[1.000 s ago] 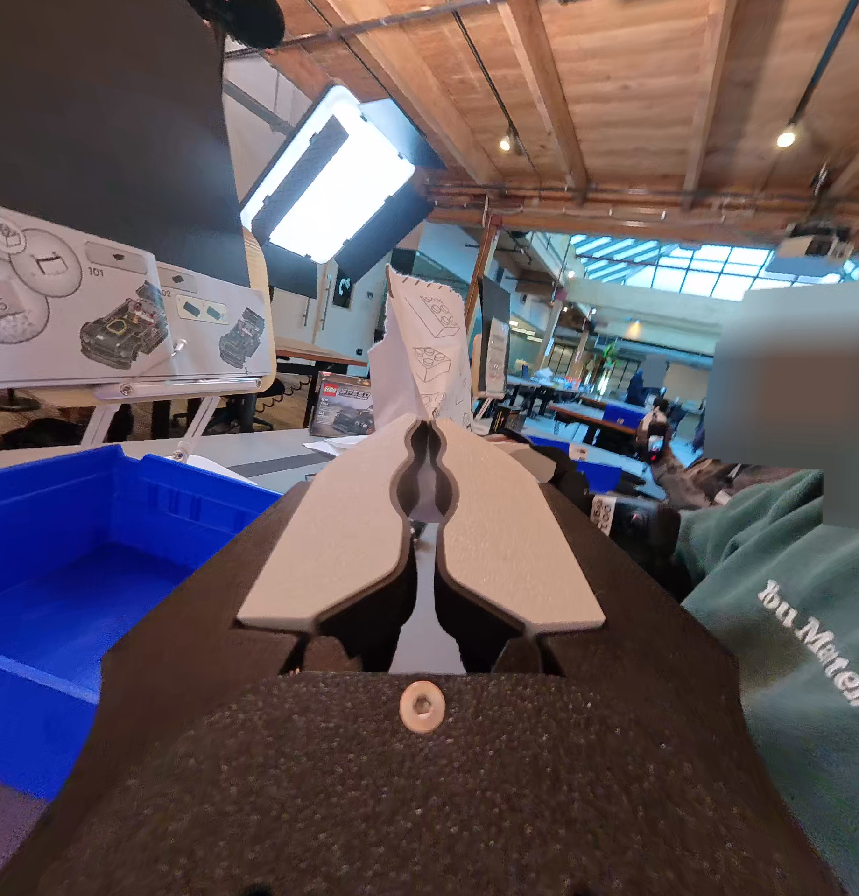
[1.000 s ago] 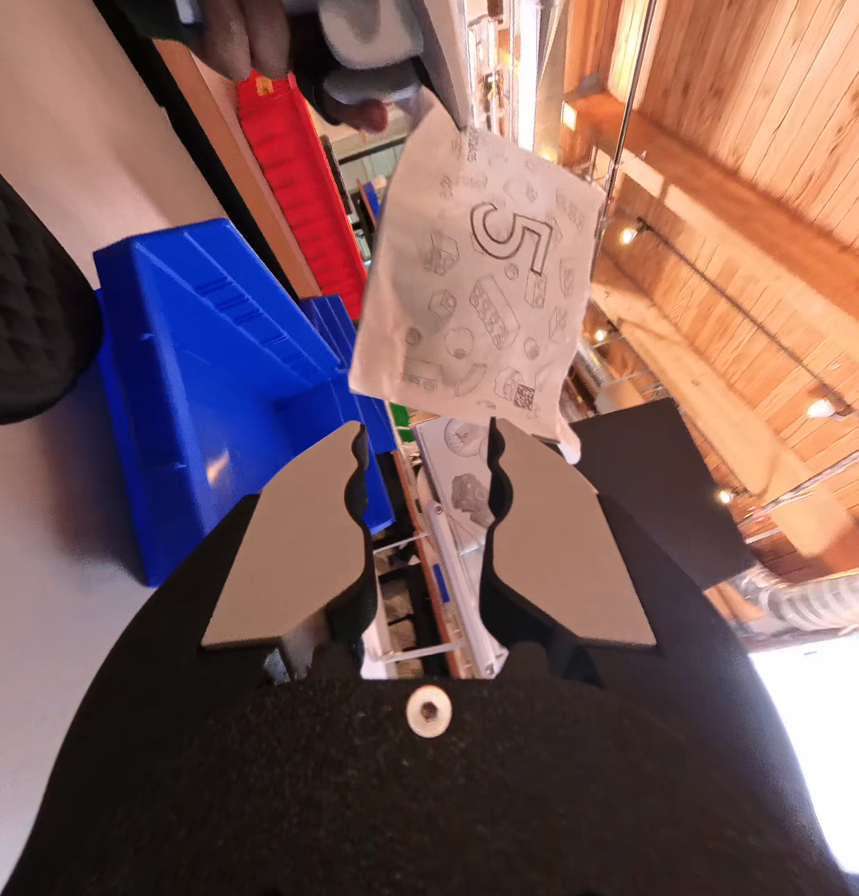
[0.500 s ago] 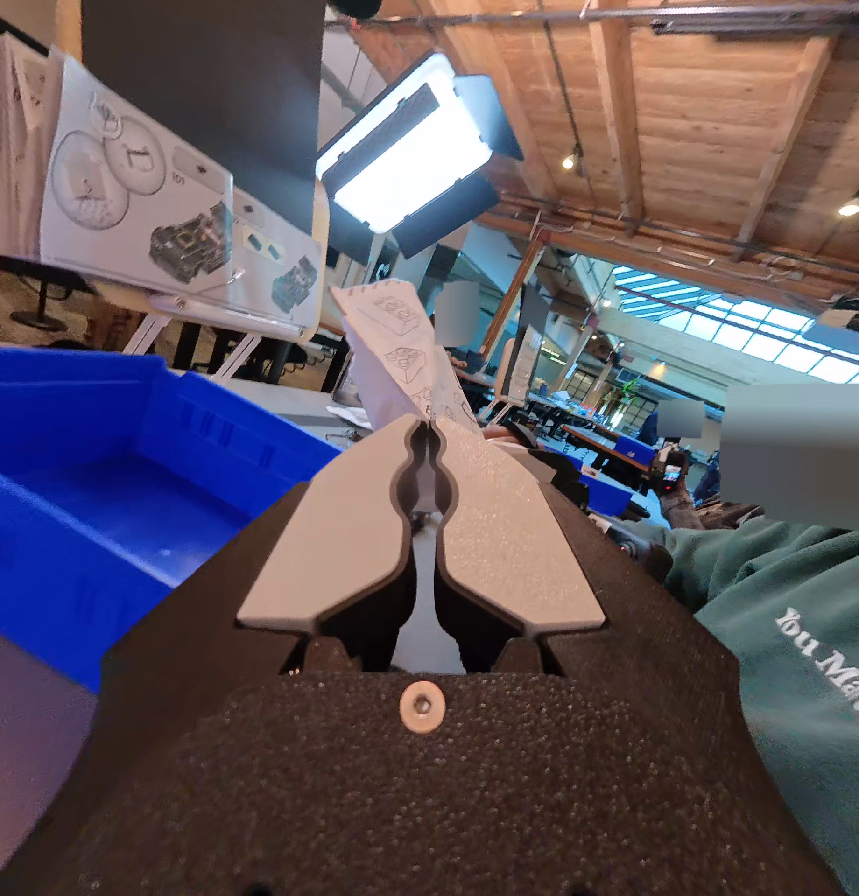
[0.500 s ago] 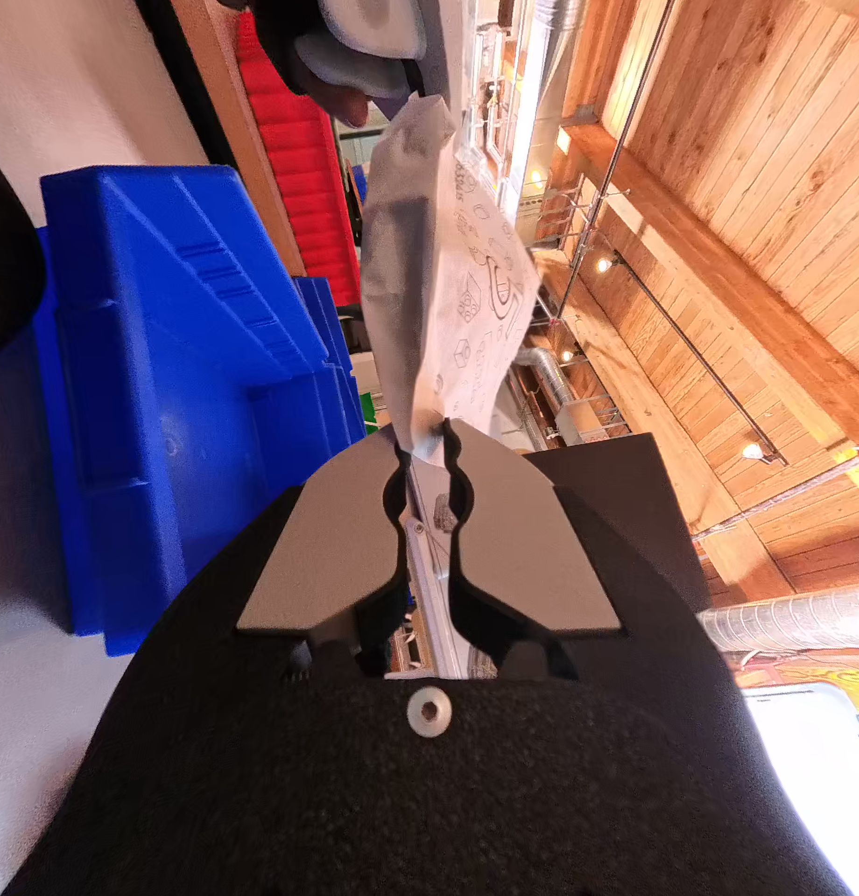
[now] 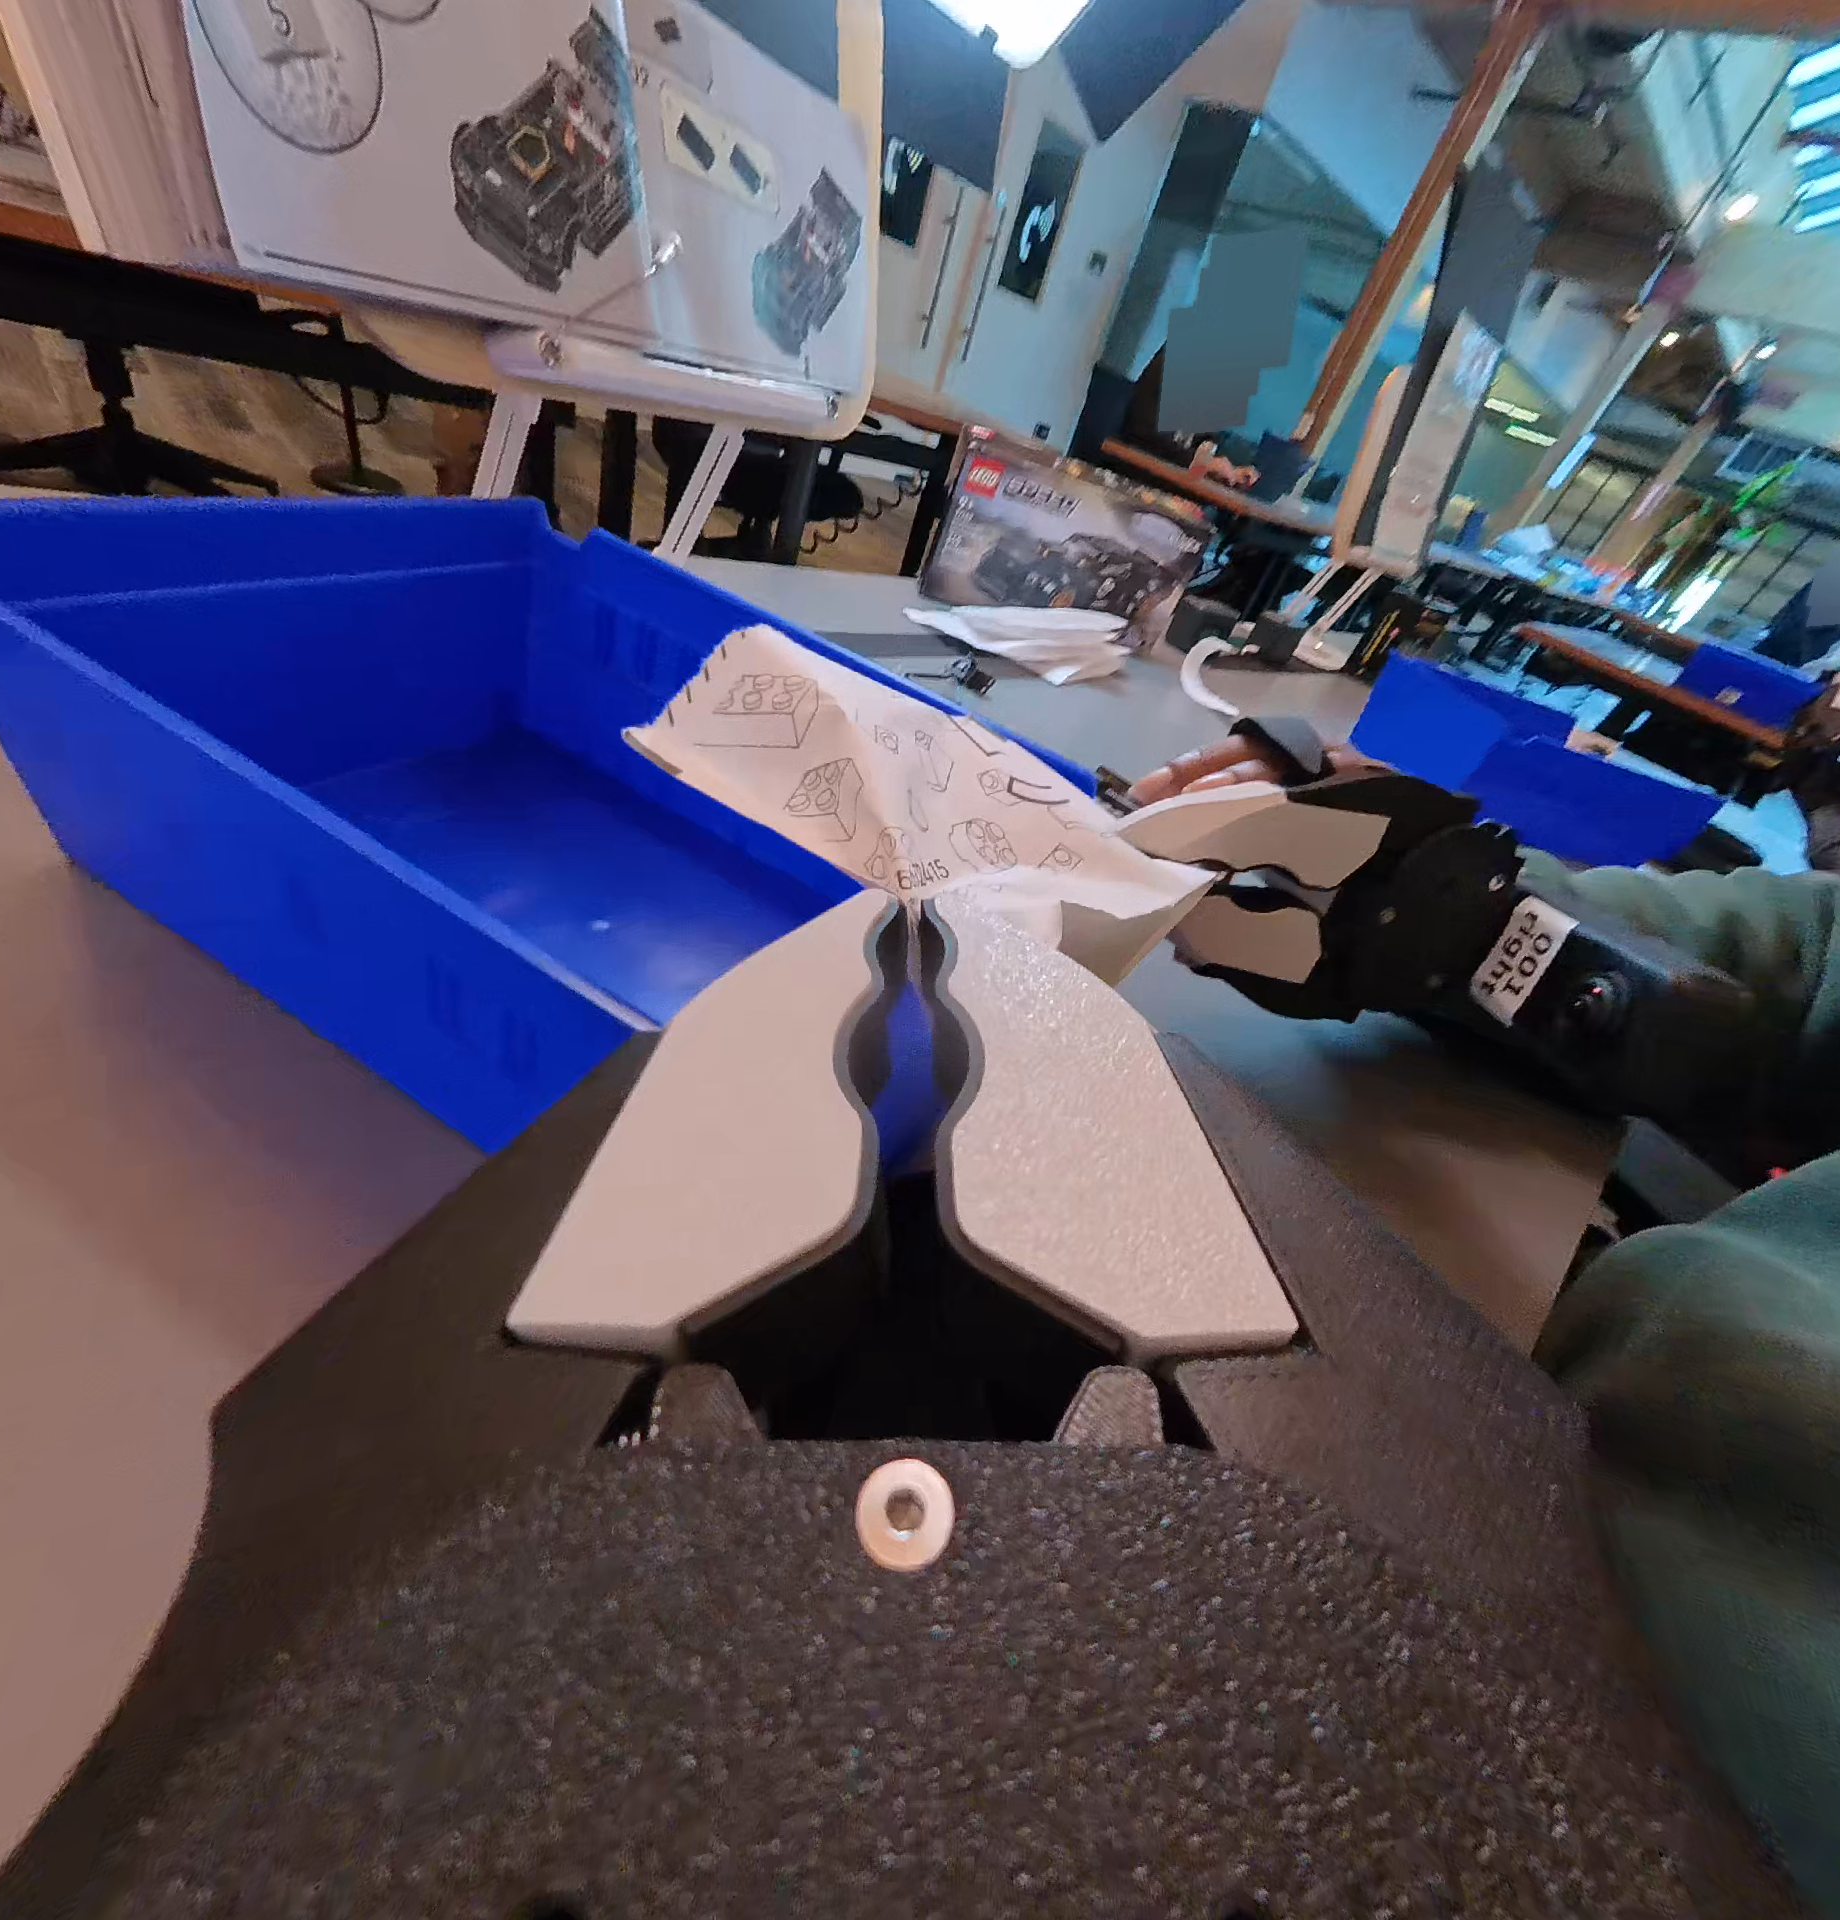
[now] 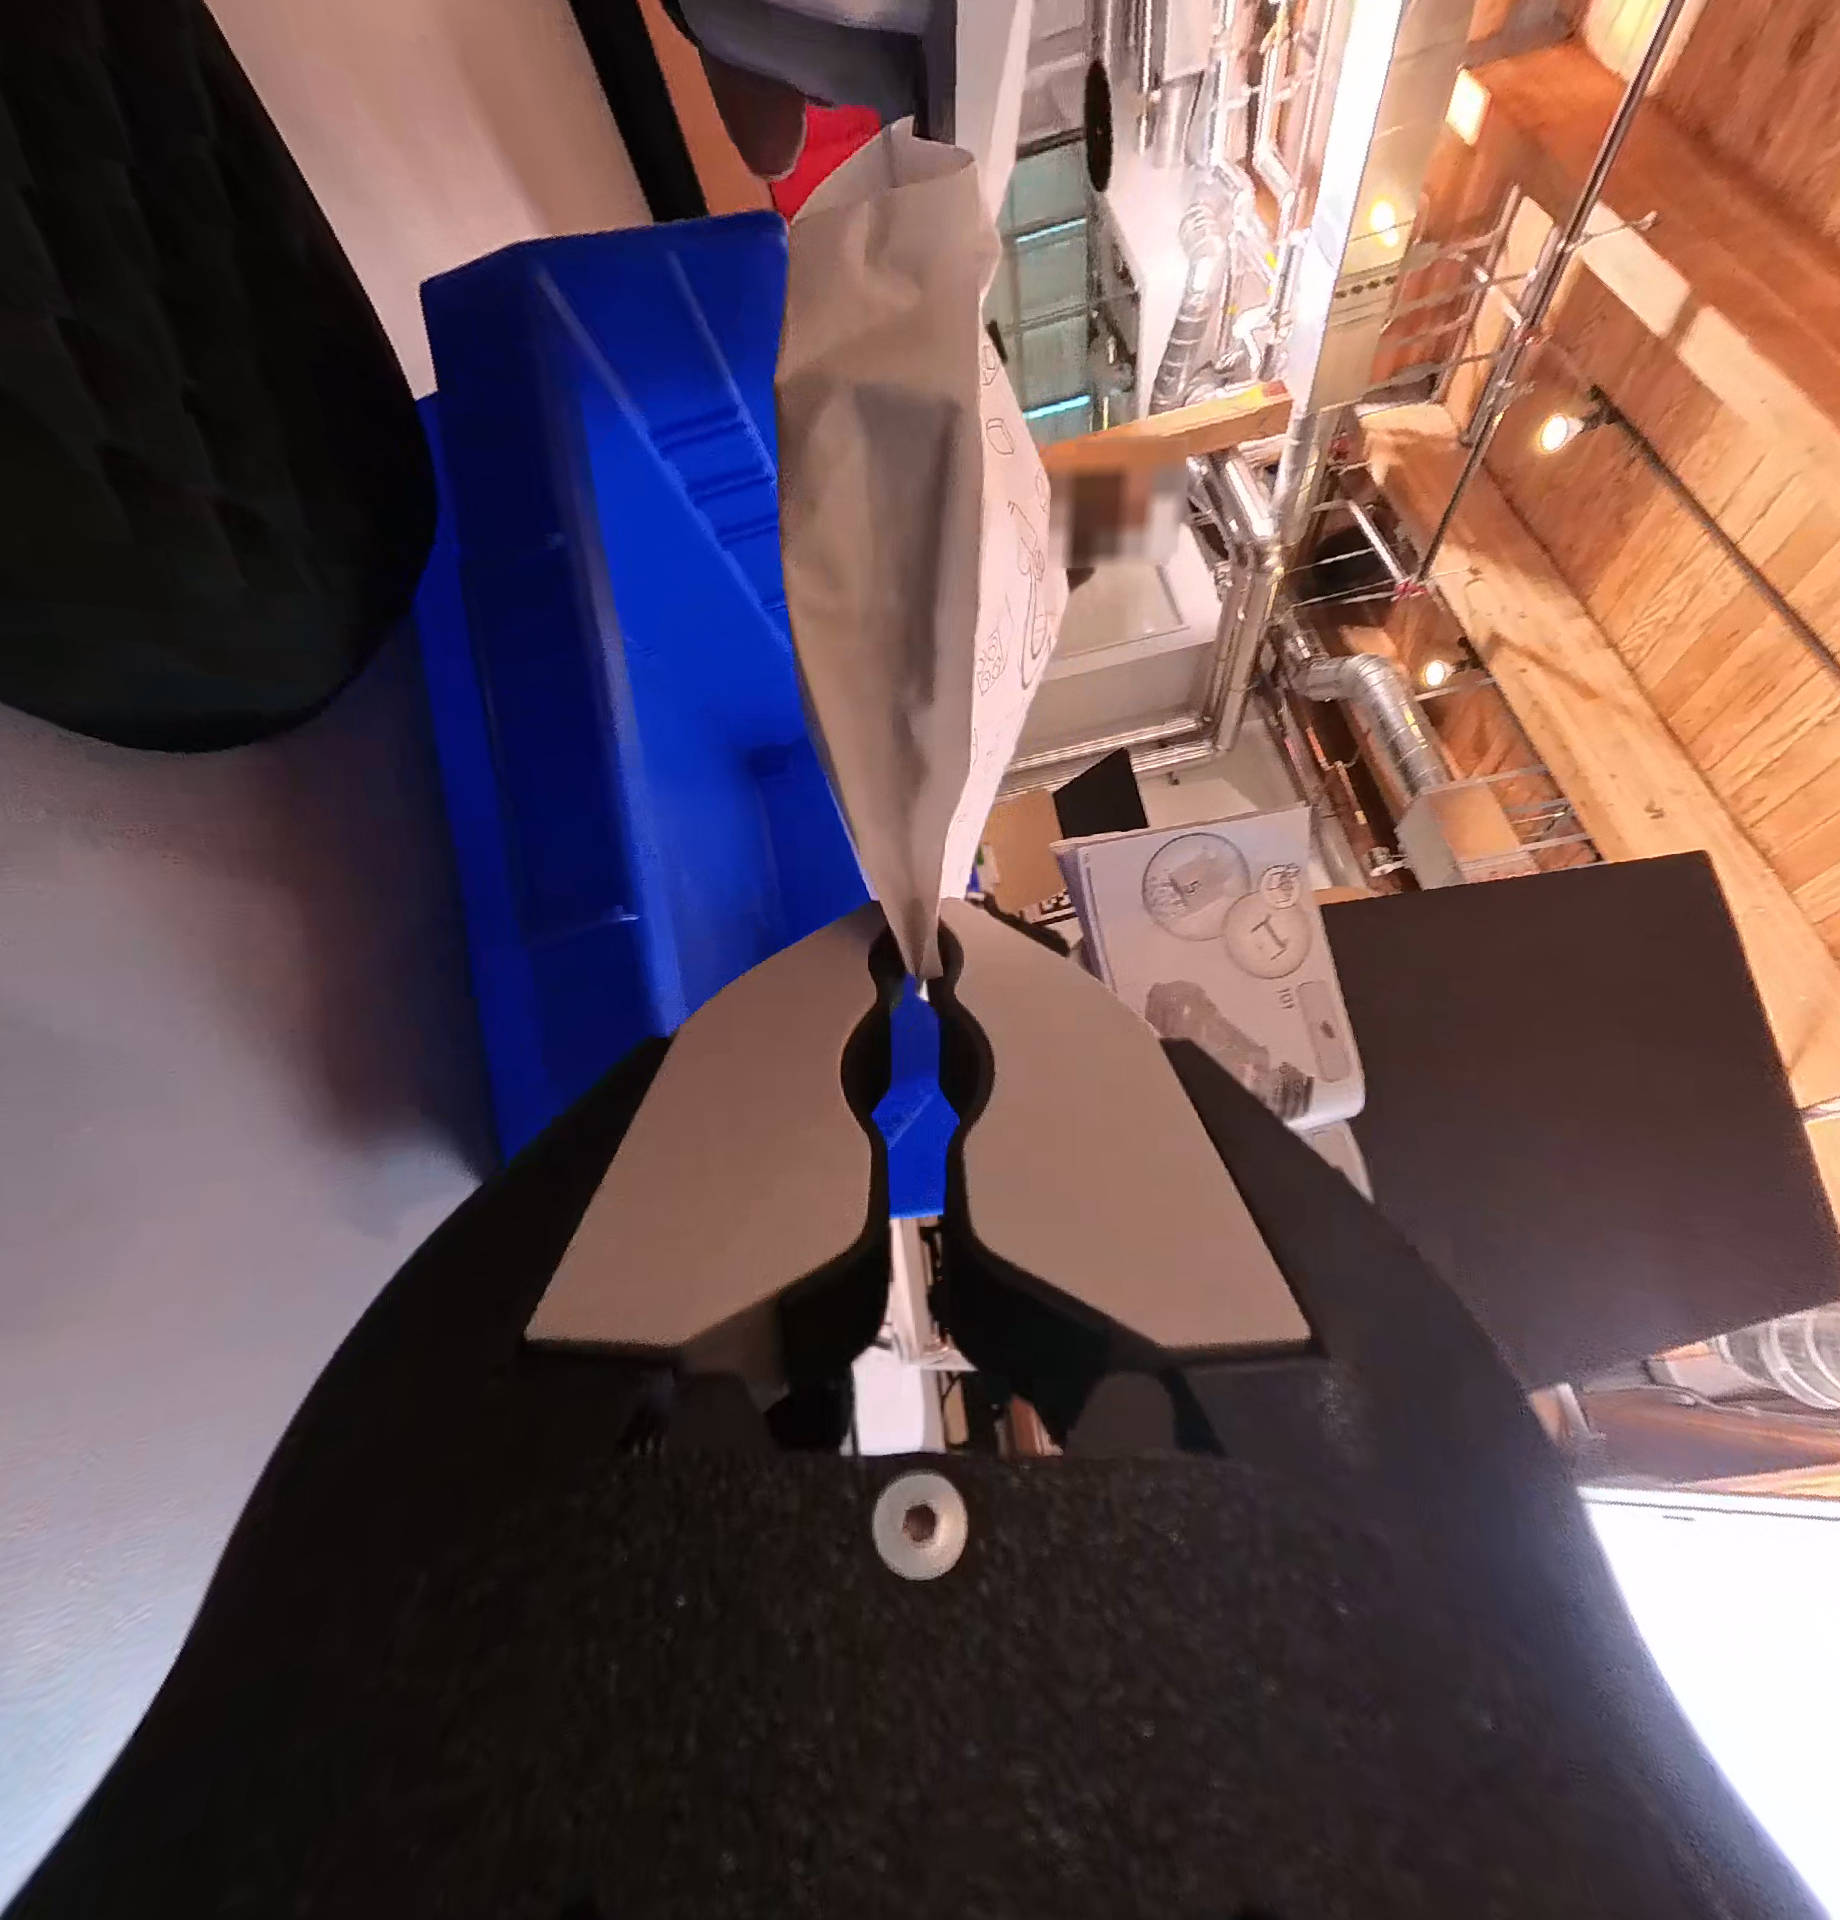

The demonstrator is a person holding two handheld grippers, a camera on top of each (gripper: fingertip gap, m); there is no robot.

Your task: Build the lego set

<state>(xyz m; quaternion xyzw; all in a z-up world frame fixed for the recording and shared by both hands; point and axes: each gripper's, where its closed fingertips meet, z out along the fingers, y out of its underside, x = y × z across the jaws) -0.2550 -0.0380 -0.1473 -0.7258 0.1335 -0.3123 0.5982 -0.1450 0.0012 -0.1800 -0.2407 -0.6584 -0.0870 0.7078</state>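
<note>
A white paper bag (image 5: 854,769) printed with brick drawings is stretched between both grippers, over the near right corner of an empty blue bin (image 5: 272,665). My left gripper (image 5: 911,912) is shut on the bag's lower edge. My right gripper (image 5: 1134,873) comes in from the right and is shut on the other end. In the right wrist view the bag (image 6: 885,520) hangs crumpled from the shut right gripper (image 6: 916,971), with the blue bin (image 6: 583,644) behind it. What is inside the bag is hidden.
An open instruction booklet (image 5: 542,156) stands on a holder behind the bin; it also shows in the right wrist view (image 6: 1238,935). A set box (image 5: 1061,551) and loose white papers (image 5: 1020,634) lie farther back. More blue bins (image 5: 1518,769) stand at the right. A green sleeve (image 5: 1726,1403) is at near right. There is about 12 centimetres between the tips of the two grippers.
My right gripper was open below the bag and has shut on its corner. My left gripper has tipped down, bringing the bag from upright to low over the blue bin.
</note>
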